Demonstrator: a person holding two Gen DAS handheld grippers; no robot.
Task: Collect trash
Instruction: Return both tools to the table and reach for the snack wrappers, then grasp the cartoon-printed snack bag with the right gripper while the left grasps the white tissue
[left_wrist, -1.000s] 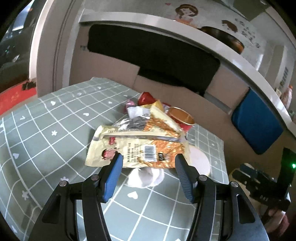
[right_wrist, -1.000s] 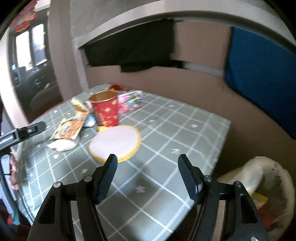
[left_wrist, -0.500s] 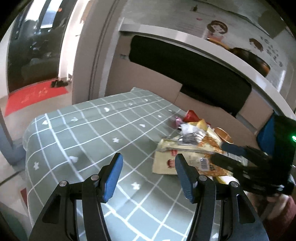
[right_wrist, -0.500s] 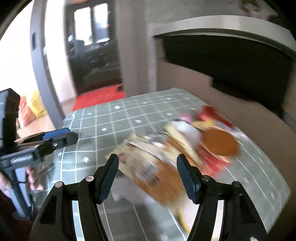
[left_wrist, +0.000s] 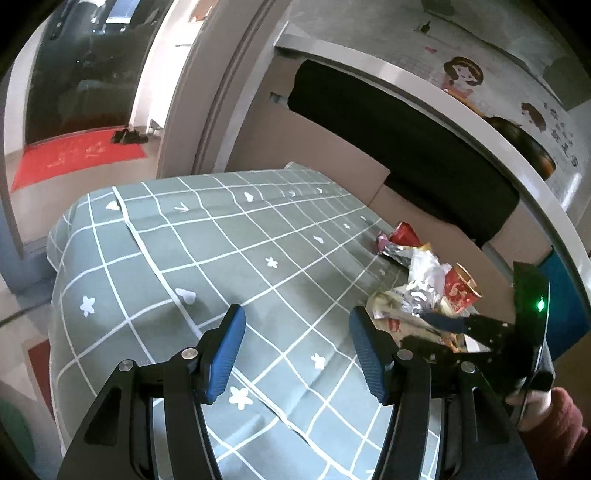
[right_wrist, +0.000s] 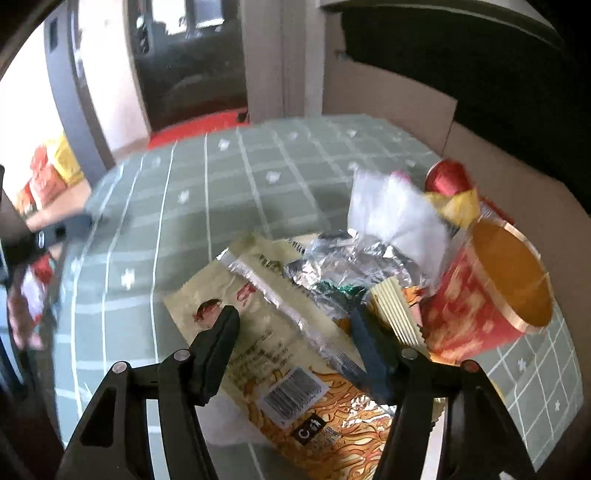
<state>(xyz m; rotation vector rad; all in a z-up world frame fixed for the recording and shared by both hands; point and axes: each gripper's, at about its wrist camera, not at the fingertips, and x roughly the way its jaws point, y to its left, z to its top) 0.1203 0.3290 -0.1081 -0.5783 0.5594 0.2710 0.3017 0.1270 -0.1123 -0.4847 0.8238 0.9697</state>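
A heap of trash lies on the green checked tablecloth (left_wrist: 207, 243). In the right wrist view my right gripper (right_wrist: 295, 328) is open, its jaws straddling a cream and orange snack wrapper (right_wrist: 280, 354). Beyond it are crumpled silver foil (right_wrist: 343, 262), a white wrapper (right_wrist: 391, 210) and a red paper cup (right_wrist: 491, 291) with a gold rim. In the left wrist view my left gripper (left_wrist: 295, 332) is open and empty over bare cloth, left of the heap (left_wrist: 417, 291). The right gripper's black body (left_wrist: 491, 332) reaches into the heap there.
A brown cardboard panel (left_wrist: 332, 151) stands behind the table under a grey ledge. A red can (right_wrist: 448, 177) lies at the heap's far side. A red doormat (left_wrist: 74, 158) lies on the floor past the table's left end.
My left gripper has drawn back and swung left, off the snack wrapper. My right gripper has swung from the yellow mat side over to the heap and come down around the wrapper.
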